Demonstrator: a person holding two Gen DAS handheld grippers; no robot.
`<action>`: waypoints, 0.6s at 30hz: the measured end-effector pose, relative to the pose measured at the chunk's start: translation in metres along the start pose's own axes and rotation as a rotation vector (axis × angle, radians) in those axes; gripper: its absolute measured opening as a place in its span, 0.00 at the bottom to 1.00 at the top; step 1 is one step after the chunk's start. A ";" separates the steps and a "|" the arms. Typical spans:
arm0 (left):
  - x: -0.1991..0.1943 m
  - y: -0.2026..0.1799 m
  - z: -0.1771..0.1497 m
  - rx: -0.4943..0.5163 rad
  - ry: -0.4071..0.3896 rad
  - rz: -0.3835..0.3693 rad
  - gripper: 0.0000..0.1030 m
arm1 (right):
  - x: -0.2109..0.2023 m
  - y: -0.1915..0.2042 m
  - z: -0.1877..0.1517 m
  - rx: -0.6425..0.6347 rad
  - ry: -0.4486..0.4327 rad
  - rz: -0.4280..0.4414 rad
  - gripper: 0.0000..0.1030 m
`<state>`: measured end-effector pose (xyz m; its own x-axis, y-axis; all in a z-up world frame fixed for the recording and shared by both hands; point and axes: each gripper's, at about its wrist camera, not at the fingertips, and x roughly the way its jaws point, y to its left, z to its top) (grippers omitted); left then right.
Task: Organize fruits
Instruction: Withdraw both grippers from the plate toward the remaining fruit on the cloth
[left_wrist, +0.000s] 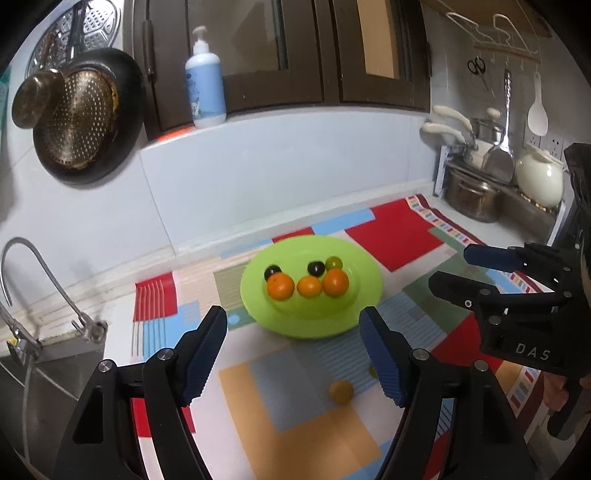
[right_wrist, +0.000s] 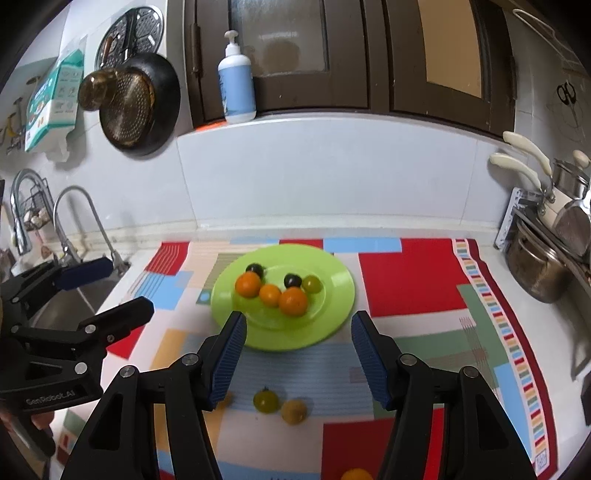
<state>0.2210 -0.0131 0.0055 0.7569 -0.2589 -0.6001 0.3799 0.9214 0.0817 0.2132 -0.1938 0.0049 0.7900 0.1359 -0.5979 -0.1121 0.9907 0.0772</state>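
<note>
A pale tiled wall (right_wrist: 332, 177) stands behind the white counter (left_wrist: 461, 218). Dark brown cabinet doors (right_wrist: 351, 55) hang above it. A steel sink (left_wrist: 48, 373) with 1 curved faucet (left_wrist: 40, 273) is at the left.

White counter (right_wrist: 576, 332) w/ patchwork mat (right_wrist: 413, 280) on it, pots (right_wrist: 535, 266) at right; mat carries green plate (right_wrist: 340, 291) & loose tomatoes (right_wrist: 266, 401).

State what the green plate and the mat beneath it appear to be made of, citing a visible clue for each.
Green plate: probably plastic or melamine, with a smooth, uniform bright colour and a soft sheen. Mat: likely printed fabric or vinyl, lying flat with coloured blocks and a striped border; the weave can't be seen.
</note>
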 end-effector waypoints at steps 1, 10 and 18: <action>0.000 0.000 -0.002 -0.001 0.006 -0.001 0.71 | 0.001 0.001 -0.003 -0.007 0.012 0.000 0.58; 0.007 -0.007 -0.024 0.003 0.062 -0.002 0.71 | 0.011 0.004 -0.025 -0.093 0.117 0.001 0.58; 0.023 -0.019 -0.045 0.042 0.125 -0.039 0.71 | 0.030 0.002 -0.043 -0.173 0.245 0.040 0.58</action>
<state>0.2066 -0.0237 -0.0456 0.6697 -0.2540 -0.6978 0.4317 0.8978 0.0875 0.2112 -0.1881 -0.0472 0.6163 0.1484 -0.7734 -0.2575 0.9661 -0.0198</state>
